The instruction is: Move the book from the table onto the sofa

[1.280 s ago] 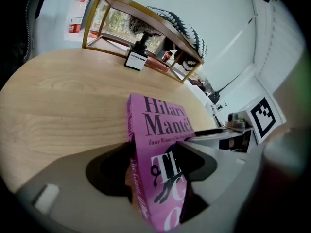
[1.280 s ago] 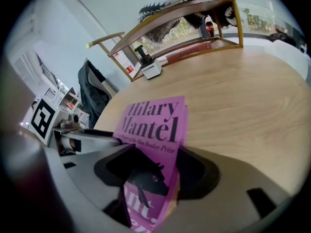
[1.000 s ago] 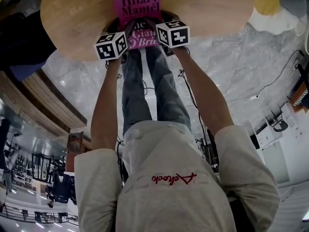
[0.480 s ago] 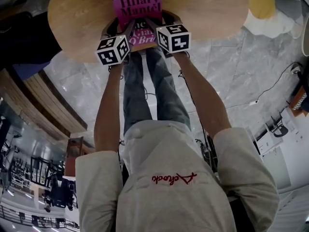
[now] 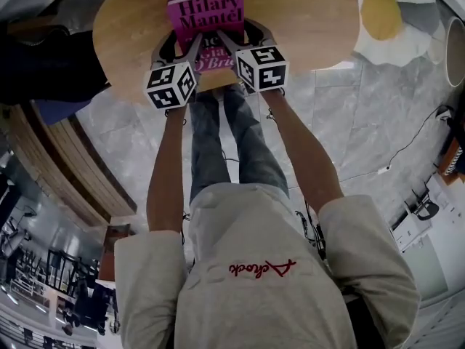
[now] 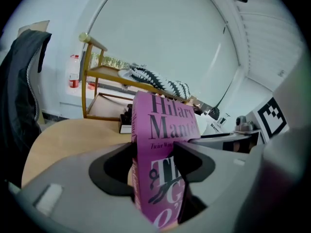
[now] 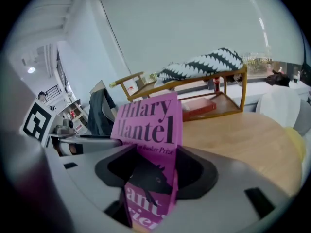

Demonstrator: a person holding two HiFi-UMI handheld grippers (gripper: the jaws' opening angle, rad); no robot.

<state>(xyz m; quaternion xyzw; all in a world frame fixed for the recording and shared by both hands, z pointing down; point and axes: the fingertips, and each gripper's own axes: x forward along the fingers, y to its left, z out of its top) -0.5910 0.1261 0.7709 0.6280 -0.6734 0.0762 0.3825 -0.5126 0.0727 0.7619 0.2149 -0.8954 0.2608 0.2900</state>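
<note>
Over the wooden table point(image 5: 305, 20), arms straight out, left gripper point(image 5: 187, 43) and right gripper point(image 5: 243, 41) both clamped the book point(image 5: 205, 14), long axis pointing away.

Head view: camera sits above the person and faces steeply down past torso and arms onto the round light-wood worktop point(image 5: 305, 20), at mid distance.

Left gripper view: camera rides on the left hand-held gripper point(image 6: 155, 164) and faces along its jaws. The magenta paperback book point(image 6: 163, 125) is very close.

Right gripper view: same arrangement on the right hand-held gripper point(image 7: 148, 178).

Both gripper views face across the worktop to a wooden-frame rack point(image 6: 109, 106) bearing a black-and-white zigzag cushion point(image 7: 204, 62).

All three views share the book and the worktop.
</note>
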